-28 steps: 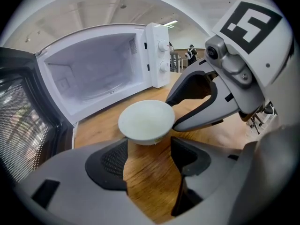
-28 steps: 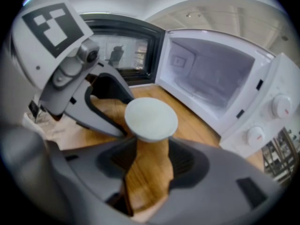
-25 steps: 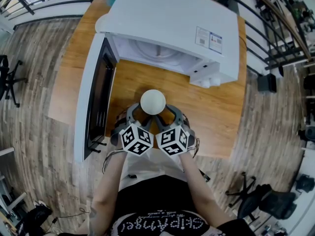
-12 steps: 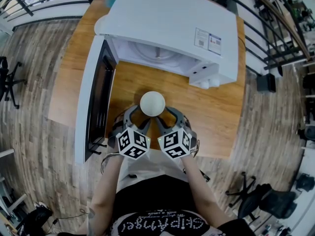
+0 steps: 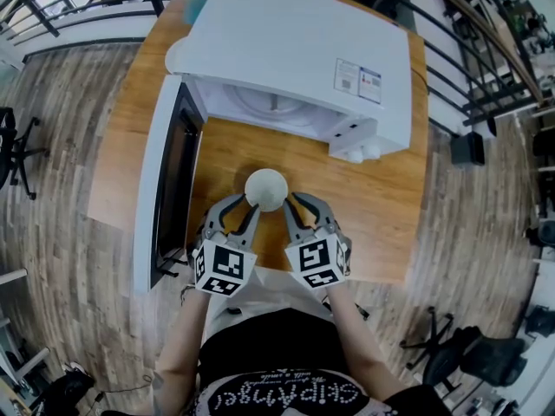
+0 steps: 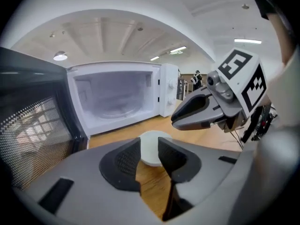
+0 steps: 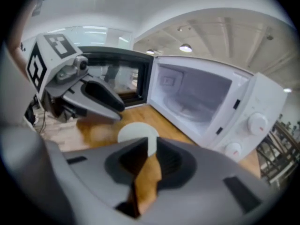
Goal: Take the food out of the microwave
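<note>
Bowl (image 5: 266, 189), white and round, sits on the table (image 5: 381, 198), just in front of the open microwave (image 5: 295, 50). The door (image 5: 169, 180) swings out to the left. The left gripper (image 5: 243, 208) and right gripper (image 5: 295, 204) hover side by side at the bowl's near side. Their jaws are closing with nothing between them. The bowl lies past their tips, let go.

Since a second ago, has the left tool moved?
Yes. The left tool has drawn back from the bowl toward the table's near edge. Its jaws are closing, nothing between them.
</note>
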Action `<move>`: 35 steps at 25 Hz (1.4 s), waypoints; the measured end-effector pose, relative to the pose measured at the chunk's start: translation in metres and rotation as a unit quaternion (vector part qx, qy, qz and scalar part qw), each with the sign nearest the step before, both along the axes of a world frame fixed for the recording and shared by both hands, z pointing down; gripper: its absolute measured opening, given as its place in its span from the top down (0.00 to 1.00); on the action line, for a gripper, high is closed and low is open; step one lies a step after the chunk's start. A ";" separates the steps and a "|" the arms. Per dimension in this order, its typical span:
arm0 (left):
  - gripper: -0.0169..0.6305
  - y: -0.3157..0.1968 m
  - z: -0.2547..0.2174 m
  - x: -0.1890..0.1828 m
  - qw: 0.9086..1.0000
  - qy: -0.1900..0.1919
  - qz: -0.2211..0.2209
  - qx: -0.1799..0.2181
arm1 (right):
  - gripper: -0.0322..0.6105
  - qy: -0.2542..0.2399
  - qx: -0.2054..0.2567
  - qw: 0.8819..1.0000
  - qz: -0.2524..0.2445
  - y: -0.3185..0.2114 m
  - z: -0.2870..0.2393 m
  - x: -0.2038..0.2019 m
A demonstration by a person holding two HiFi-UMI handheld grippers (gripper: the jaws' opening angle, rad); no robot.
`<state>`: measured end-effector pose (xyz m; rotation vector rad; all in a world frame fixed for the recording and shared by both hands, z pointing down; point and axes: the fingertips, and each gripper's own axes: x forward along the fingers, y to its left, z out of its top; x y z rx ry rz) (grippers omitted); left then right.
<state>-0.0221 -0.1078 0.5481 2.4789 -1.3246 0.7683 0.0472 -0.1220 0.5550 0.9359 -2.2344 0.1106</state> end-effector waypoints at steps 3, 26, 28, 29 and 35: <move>0.91 -0.010 -0.023 -0.005 0.999 0.012 -0.027 0.040 | 0.88 -0.012 0.024 1.000 0.009 -0.009 -0.019 0.001; 0.93 -0.015 -0.183 -0.002 0.965 0.148 -0.126 0.179 | 0.89 -0.236 0.102 0.963 0.078 -0.009 -0.191 0.099; 0.93 -0.007 -0.192 0.000 0.961 0.155 -0.133 0.188 | 0.89 -0.243 0.104 0.961 0.080 -0.004 -0.194 0.109; 0.93 -0.003 -0.197 0.001 0.959 0.158 -0.137 0.192 | 0.89 -0.246 0.104 0.960 0.080 -0.001 -0.196 0.114; 0.93 0.019 -0.215 0.005 0.954 0.161 -0.136 0.212 | 0.89 -0.275 0.107 0.951 0.089 0.020 -0.211 0.137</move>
